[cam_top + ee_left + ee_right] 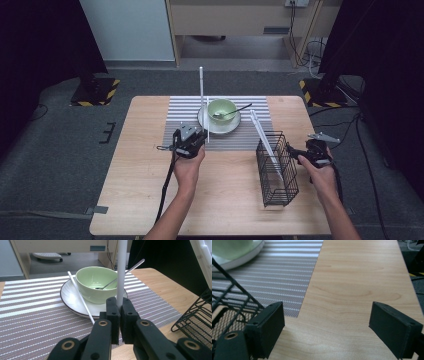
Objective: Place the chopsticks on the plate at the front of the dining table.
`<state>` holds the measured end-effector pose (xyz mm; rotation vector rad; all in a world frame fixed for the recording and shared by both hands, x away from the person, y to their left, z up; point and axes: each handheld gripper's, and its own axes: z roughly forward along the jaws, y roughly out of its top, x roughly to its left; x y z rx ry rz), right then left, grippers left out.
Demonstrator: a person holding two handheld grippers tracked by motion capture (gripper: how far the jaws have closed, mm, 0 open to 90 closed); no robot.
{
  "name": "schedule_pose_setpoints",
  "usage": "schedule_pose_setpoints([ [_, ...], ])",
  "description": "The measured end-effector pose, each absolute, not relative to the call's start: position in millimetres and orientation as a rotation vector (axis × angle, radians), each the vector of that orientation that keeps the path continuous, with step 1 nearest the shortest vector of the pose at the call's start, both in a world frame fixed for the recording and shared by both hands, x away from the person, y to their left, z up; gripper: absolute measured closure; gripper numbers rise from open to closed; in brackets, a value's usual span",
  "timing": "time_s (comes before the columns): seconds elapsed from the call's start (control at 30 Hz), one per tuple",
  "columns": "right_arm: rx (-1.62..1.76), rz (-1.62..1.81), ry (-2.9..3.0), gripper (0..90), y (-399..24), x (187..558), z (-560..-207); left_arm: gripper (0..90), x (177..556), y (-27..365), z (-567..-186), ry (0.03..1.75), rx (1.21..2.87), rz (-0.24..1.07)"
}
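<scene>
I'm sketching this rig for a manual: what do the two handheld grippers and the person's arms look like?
Both the left gripper and the right gripper are black, with blocky rectangular pads, brass-ringed pivots and a grey three-cornered plate on top. A black cable trails from the left one. The forearms are bare, without sleeves.

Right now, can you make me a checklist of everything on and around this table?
Surface: wooden table with a striped mat at the back.
Job's things: one white stick held upright by the left gripper; another stick leaning in the black wire basket; a third lying on the plate's rim.
Clutter: green bowl with a spoon on a white plate.
Grippers: left gripper shut on the stick; right gripper open, nothing between its jaws, beside the basket.
Cables: black cable trailing from the left gripper; more on the floor.
Surroundings: grey carpet, wooden furniture behind.
</scene>
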<state>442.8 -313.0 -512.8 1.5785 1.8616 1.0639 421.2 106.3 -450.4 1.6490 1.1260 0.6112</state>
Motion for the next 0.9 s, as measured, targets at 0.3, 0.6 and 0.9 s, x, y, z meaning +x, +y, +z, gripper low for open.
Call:
schedule_pose_setpoints([
  [0.3, 1.615, 1.009, 1.903, 12.8, -310, 441, -531, 86.4, 423, 106, -451, 1.146, 1.642, 0.613],
  [0.6, 1.626, 0.956, 1.922, 12.8, -308, 440, -538, 86.4, 429, 100, -450, 1.153, 1.646, 0.61],
  [0.9, 1.636, 0.918, 1.926, 14.2, -308, 440, -542, 86.4, 437, 94, -449, 1.168, 1.656, 0.625],
])
